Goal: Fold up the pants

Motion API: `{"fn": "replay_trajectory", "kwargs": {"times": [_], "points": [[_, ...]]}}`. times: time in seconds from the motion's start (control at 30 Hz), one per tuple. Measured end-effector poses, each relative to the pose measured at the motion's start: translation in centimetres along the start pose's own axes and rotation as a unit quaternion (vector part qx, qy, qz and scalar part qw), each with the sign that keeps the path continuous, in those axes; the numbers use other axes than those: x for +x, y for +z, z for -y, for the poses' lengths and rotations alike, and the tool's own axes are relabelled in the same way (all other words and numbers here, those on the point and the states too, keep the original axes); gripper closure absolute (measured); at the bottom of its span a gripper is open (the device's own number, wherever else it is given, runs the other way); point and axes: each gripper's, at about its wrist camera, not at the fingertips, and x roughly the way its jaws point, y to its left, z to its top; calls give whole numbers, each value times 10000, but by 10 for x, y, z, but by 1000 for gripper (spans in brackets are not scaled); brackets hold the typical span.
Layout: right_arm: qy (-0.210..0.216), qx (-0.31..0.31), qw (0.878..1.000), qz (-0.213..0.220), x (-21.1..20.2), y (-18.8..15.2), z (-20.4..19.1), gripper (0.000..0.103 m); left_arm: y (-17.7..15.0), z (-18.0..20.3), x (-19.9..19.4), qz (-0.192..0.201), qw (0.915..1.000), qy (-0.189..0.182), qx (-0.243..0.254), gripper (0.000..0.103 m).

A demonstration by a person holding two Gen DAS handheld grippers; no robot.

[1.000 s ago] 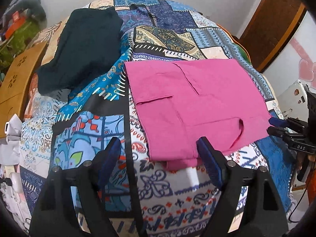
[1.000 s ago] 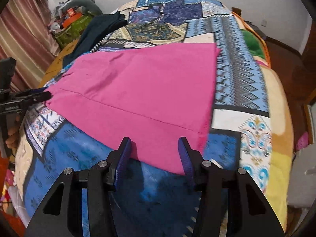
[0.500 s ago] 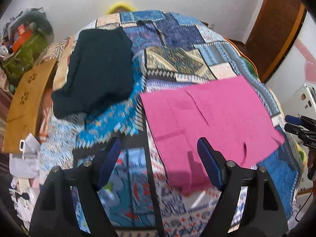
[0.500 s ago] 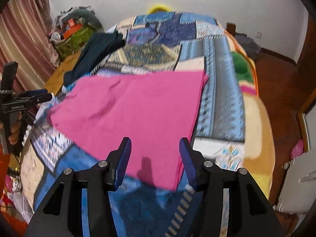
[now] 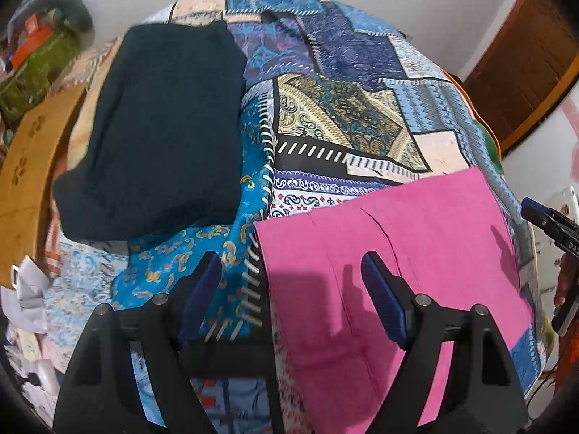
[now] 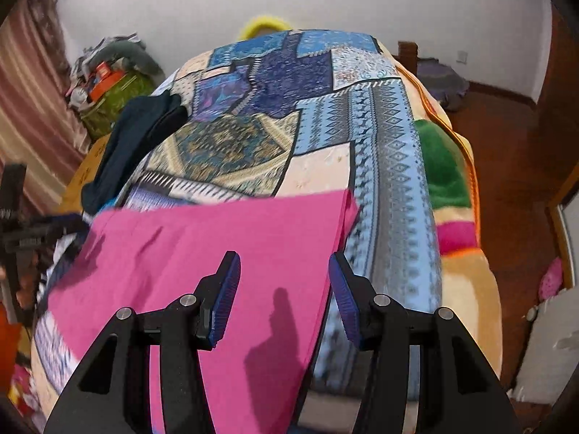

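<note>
The pink pants [image 5: 398, 253] lie folded flat on the patchwork bedspread [image 5: 343, 126], near the bed's front edge. They also show in the right wrist view [image 6: 217, 253]. My left gripper [image 5: 289, 289] is open and empty, raised above the pants' left edge. My right gripper [image 6: 284, 289] is open and empty, raised above the pants' right side. Neither gripper touches the cloth. The right gripper's tip shows at the right rim of the left wrist view [image 5: 542, 217].
A dark folded garment [image 5: 155, 133] lies at the bed's back left, also in the right wrist view [image 6: 134, 144]. A wooden board [image 5: 29, 166] and clutter [image 6: 108, 83] stand left of the bed. A wooden door [image 5: 524, 61] is at the right.
Both grippers have risen and pulled back from the pants. The views tilt up, so the pants sit lower in both frames. The pants lie as before.
</note>
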Motion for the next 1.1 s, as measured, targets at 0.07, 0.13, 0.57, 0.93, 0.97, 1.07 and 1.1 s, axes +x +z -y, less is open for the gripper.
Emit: {"fn": "replay_trajectory", "kwargs": {"times": [0.07, 0.13, 0.57, 0.93, 0.97, 1.07, 1.1], "points": [[-40, 22, 10000, -54, 12, 10, 4, 56, 4, -1, 11, -114, 9998, -158, -65, 24], [-138, -6, 9998, -170, 28, 20, 9, 56, 6, -1, 20, -196, 9996, -184, -48, 27], [-351, -40, 9977, -571, 86, 27, 26, 78, 2, 4, 33, -168, 9989, -369, 255, 74], [-896, -547, 9929, -566, 95, 19, 13, 95, -4, -21, 34, -165, 9996, 13, -237, 98], [-922, -568, 9925, -572, 96, 19, 12, 95, -4, -21, 32, -176, 9996, 20, -208, 98], [-996, -633, 9913, -586, 93, 22, 8, 92, -5, -17, 25, -201, 9997, 86, -91, 96], [-1024, -663, 9906, -612, 91, 24, 6, 91, -5, -16, 20, -159, 9998, 108, -62, 96]]}}
